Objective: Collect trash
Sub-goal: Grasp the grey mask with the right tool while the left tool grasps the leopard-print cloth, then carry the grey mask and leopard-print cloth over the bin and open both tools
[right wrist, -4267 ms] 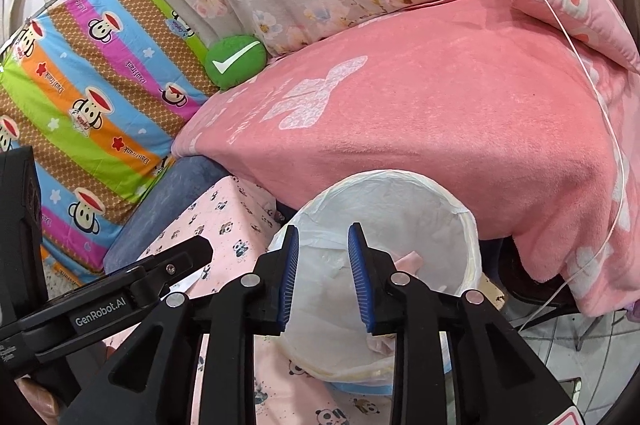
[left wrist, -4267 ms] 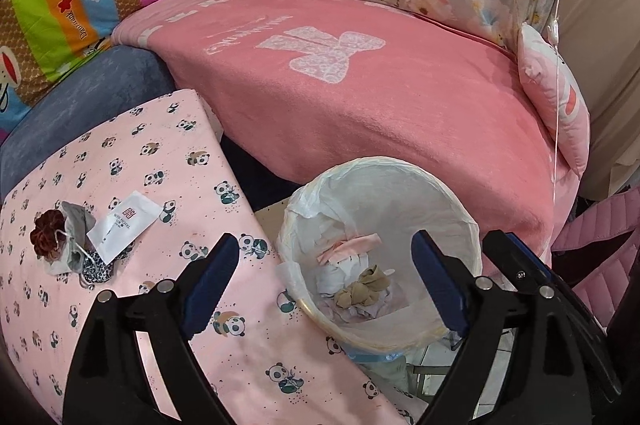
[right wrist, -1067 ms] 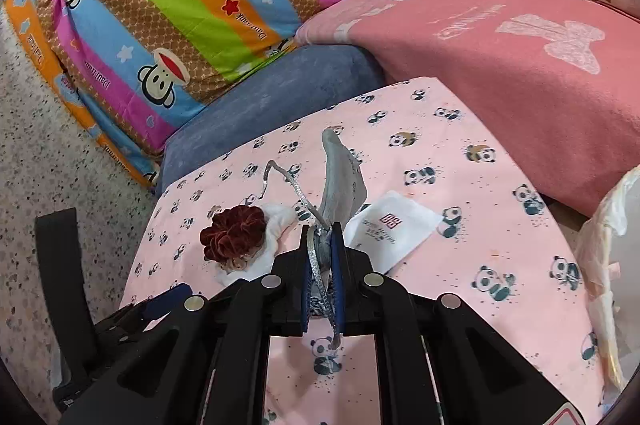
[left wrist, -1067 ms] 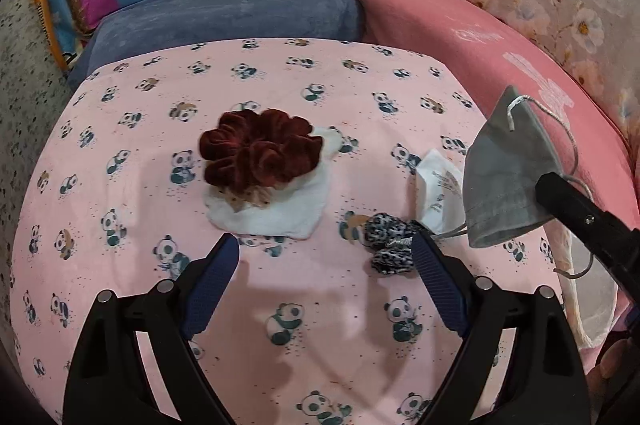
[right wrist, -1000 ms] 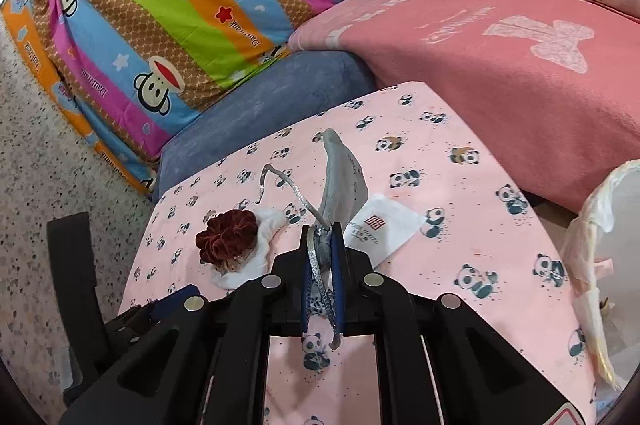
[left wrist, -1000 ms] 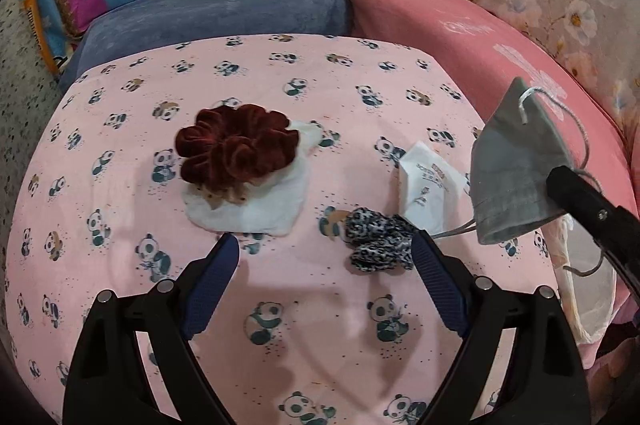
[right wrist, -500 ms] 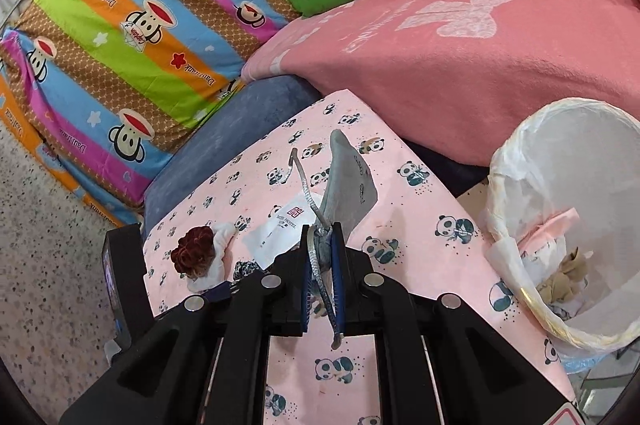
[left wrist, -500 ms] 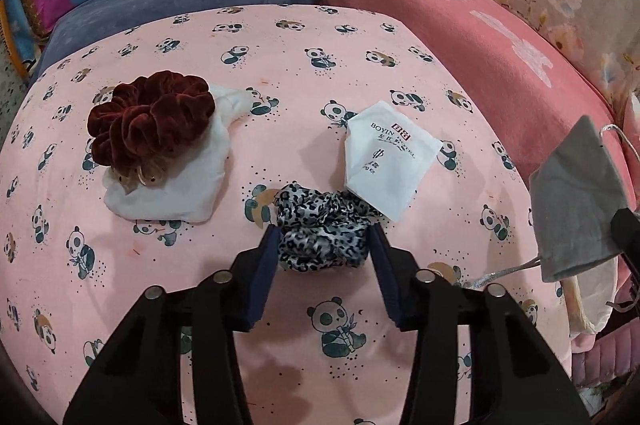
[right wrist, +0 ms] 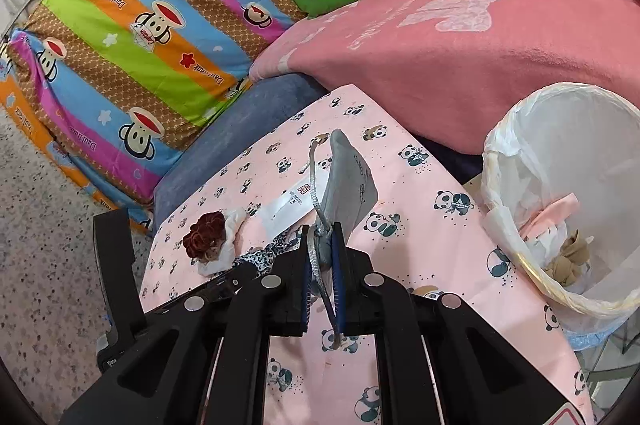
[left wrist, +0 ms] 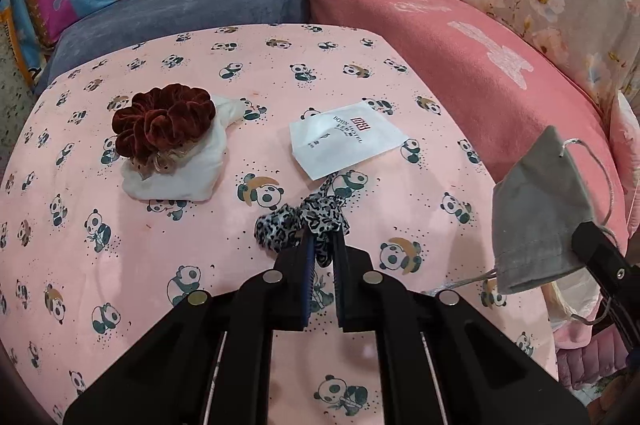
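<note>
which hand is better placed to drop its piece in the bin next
Right. The right gripper is shut on the grey mask with the lined bin open just beside it. The left gripper has just closed on the leopard scrunchie, low on the panda cloth.

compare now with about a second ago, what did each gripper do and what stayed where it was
The left gripper moved in on the leopard-print scrunchie; its jaws have just been closing and now pinch it. The right gripper, clamped on the grey face mask throughout, swung toward the lined trash bin, now in its view. The dark red scrunchie, the white cloth under it and the white packet stayed put on the panda-print cover.
</note>
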Available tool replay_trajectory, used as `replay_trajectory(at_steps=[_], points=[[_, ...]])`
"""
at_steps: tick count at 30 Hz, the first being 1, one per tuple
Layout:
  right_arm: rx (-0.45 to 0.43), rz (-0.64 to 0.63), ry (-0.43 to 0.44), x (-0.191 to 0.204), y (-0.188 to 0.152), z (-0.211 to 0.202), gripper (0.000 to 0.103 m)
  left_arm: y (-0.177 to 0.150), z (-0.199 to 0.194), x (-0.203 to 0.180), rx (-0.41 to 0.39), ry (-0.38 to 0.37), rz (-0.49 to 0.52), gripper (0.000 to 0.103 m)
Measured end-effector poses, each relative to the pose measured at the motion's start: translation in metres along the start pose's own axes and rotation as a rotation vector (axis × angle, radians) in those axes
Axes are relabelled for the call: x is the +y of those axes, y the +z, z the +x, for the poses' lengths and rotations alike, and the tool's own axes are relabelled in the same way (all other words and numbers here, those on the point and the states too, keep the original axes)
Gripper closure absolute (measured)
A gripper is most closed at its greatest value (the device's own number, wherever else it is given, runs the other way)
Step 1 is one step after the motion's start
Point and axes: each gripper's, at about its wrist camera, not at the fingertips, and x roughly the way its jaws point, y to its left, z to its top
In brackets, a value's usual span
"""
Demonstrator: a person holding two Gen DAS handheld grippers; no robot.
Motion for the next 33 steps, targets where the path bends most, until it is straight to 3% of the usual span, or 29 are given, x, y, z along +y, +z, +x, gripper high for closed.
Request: replay_trajectory(at_steps=[19,33], points=[[-0.068,-0.018,0.06,0.009,-0.009,-0.058,0.092,-0.016,-0.069,-0.056,-0.106,-0.036,0.084,0.095],[-0.133,0.04,0.053,-0.032,0.0,-0.1,0.092,-0.019,-0.076,-0.118,-0.123,-0.072,0.2,0.095]])
